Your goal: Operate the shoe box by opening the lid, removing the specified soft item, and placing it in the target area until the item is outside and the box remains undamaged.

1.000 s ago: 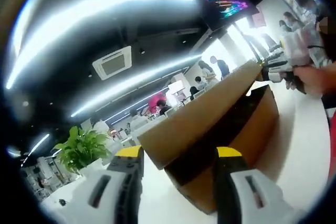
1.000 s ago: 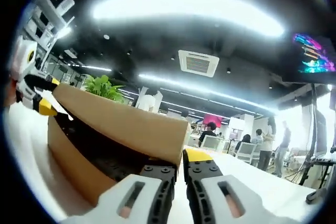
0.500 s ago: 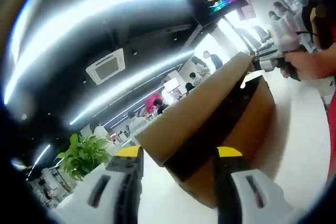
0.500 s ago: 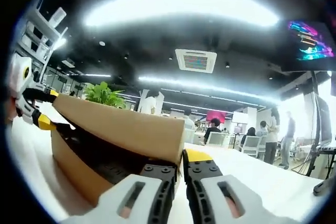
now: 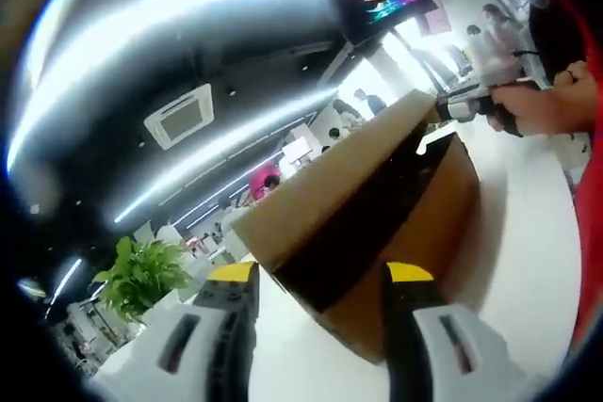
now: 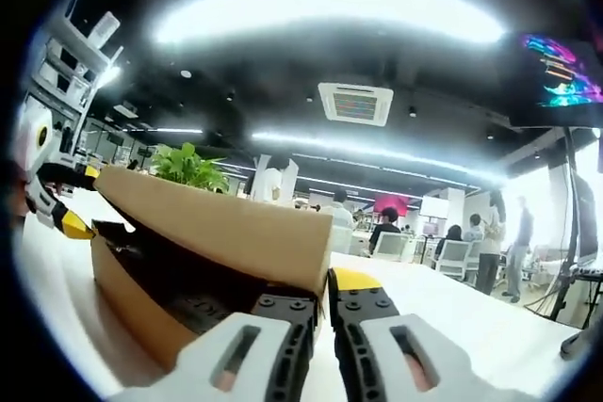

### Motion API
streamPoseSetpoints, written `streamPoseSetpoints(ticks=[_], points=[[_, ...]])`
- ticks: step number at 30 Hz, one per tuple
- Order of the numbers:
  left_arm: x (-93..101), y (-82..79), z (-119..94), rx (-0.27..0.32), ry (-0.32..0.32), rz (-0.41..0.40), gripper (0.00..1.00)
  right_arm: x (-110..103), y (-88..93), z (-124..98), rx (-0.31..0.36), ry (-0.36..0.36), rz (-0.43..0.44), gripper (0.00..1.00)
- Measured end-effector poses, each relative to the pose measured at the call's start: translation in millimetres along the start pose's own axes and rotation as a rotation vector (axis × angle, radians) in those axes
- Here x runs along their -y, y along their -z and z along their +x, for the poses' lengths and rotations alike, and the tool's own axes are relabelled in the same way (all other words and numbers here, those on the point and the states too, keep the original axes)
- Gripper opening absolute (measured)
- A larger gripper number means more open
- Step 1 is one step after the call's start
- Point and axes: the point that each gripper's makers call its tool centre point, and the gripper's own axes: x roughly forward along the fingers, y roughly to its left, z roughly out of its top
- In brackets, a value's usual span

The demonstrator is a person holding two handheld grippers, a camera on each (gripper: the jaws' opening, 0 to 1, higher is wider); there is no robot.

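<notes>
The shoe box (image 6: 179, 261) fills the lower left of the right gripper view, and in the left gripper view it runs from the centre toward the upper right. In the right gripper view our right gripper (image 6: 326, 300) has its jaws drawn almost together at the lower centre, and they appear to pinch the near corner of the lid (image 6: 221, 228); we judge it is holding the lid there, though the contact itself is hard to see. In the left gripper view our left gripper (image 5: 318, 291) stands wide, its jaws on either side of the box's near corner, with nothing between them that we can see gripped.

We judge the task to be in its first step: the lid is lifted partway, with a dark gap under it, but it is not fully open. The soft item has not come out, and placing it is still to do.

The box's inside is only a dark band; we cannot make out the soft item or tell whether it is there. The target area is not identifiable. The white table (image 6: 452, 313) lies beyond, and a plant (image 6: 187, 163) stands behind the box.
</notes>
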Motion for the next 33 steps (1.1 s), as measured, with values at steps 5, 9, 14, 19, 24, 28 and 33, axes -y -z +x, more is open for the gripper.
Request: streamPoseSetpoints(ticks=[5,9,14,19,24,28,33], points=[[0.5,-2.2,0,0.002,0.025,-0.038,0.55,1,-2.0,1,-0.011,0.011,-0.014,0.01],[3.1,-4.4,-4,-0.004,0.044,-0.056,0.55,1,-1.9,1,-0.009,0.000,0.009,0.02],[10.6,-5.3,-6,-0.005,0.057,-0.034,0.59,2,-0.4,1,-0.008,-0.004,0.003,0.02],[-0.5,-3.4,-10,-0.016,0.042,-0.005,0.46,1,-1.3,-1,-0.012,-0.006,-0.062,0.02],[4.3,-4.5,-15,-0.023,0.059,-0.008,0.48,4,-3.1,2,-0.017,-0.007,-0.032,0.02],[10.7,-1.6,-14,-0.019,0.070,-0.014,0.49,4,-3.5,1,-0.024,-0.012,-0.030,0.02],[12.5,-2.5,-15,-0.011,0.116,-0.018,0.48,5,-2.7,2,-0.029,-0.012,-0.040,0.02]])
